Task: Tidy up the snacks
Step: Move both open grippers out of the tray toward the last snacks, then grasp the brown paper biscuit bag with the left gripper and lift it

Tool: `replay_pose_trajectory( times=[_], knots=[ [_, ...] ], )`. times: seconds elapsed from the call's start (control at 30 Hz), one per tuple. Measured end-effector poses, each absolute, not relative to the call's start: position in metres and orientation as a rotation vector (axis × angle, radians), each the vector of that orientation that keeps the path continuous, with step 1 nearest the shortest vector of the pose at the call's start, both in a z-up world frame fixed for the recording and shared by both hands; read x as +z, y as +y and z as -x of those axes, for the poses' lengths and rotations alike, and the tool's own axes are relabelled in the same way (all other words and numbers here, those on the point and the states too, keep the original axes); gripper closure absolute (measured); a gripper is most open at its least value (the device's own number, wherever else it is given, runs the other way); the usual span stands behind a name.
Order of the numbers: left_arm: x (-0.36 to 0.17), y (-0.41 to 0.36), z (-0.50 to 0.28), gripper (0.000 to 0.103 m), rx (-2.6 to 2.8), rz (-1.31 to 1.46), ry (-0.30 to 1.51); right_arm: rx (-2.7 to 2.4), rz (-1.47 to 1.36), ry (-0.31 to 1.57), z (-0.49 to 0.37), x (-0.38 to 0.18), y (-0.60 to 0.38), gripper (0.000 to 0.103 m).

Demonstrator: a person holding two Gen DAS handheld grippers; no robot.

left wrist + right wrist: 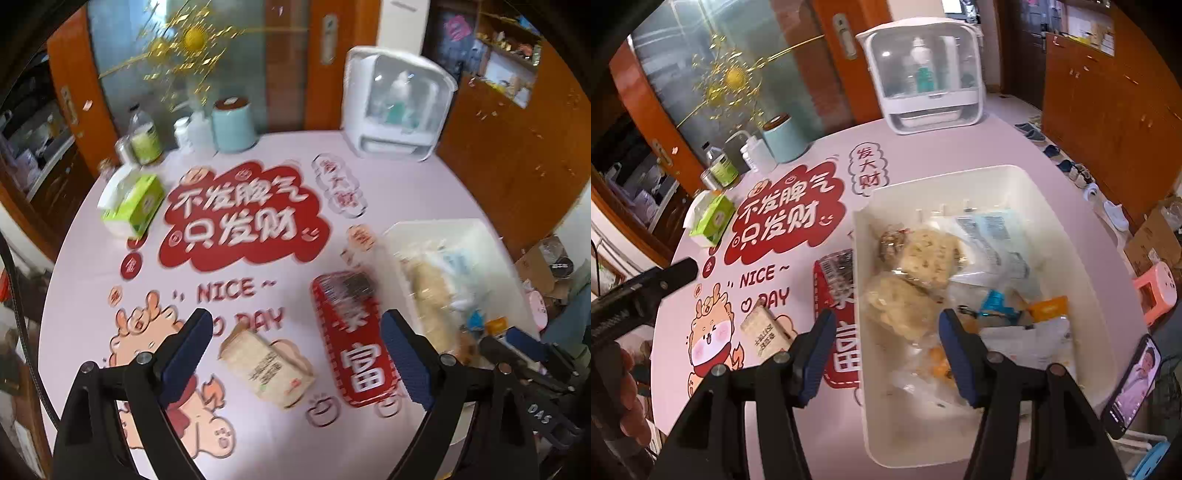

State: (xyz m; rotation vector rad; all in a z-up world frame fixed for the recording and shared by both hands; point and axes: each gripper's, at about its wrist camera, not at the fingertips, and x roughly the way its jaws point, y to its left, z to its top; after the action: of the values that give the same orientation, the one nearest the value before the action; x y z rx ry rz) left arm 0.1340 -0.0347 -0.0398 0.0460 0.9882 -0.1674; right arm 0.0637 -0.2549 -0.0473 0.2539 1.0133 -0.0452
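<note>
A white bin on the pink table holds several snack packs, among them clear bags of pale crackers; the bin also shows in the left wrist view. A small beige snack pack lies on the table left of the bin; it also shows in the right wrist view. A clear dark packet lies by the bin's left wall. My left gripper is open and empty, hovering above the beige pack. My right gripper is open and empty above the bin's near left part.
A green tissue box sits at the table's left. Bottles and a pale blue canister stand at the back, with a white lidded case at the back right. A phone lies right of the bin.
</note>
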Motion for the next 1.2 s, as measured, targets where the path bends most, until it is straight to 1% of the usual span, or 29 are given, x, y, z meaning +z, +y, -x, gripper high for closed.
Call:
replay_pose_trajectory(
  times=[0.17, 0.33, 0.57, 0.8, 0.87, 1.07, 1.17, 1.2],
  knots=[
    [-0.082, -0.013, -0.150, 0.012, -0.136, -0.024, 1.094, -0.020, -0.237, 1.032, -0.075, -0.053, -0.231, 0.045],
    [-0.142, 0.003, -0.170, 0.012, -0.086, 0.090, 1.243, -0.011, -0.206, 1.035, -0.081, -0.057, -0.214, 0.045],
    [-0.204, 0.008, -0.188, 0.012, 0.063, 0.159, 1.346, -0.078, -0.222, 1.041, -0.094, -0.070, -0.220, 0.045],
    [-0.237, -0.003, -0.193, 0.012, 0.115, 0.133, 1.417, -0.101, -0.244, 1.044, -0.105, -0.078, -0.224, 0.045],
    [-0.246, -0.007, -0.194, 0.007, 0.131, 0.114, 1.436, -0.099, -0.243, 1.043, -0.107, -0.079, -0.222, 0.045],
    [-0.249, -0.004, -0.185, 0.005, 0.115, 0.102, 1.427, -0.079, -0.241, 1.039, -0.113, -0.079, -0.212, 0.045],
    [-0.247, 0.008, -0.177, 0.009, 0.101, 0.098, 1.437, -0.061, -0.237, 1.034, -0.117, -0.080, -0.201, 0.045],
    [-0.246, 0.011, -0.175, 0.015, 0.094, 0.092, 1.434, -0.055, -0.233, 1.031, -0.117, -0.080, -0.197, 0.045]
  ],
)
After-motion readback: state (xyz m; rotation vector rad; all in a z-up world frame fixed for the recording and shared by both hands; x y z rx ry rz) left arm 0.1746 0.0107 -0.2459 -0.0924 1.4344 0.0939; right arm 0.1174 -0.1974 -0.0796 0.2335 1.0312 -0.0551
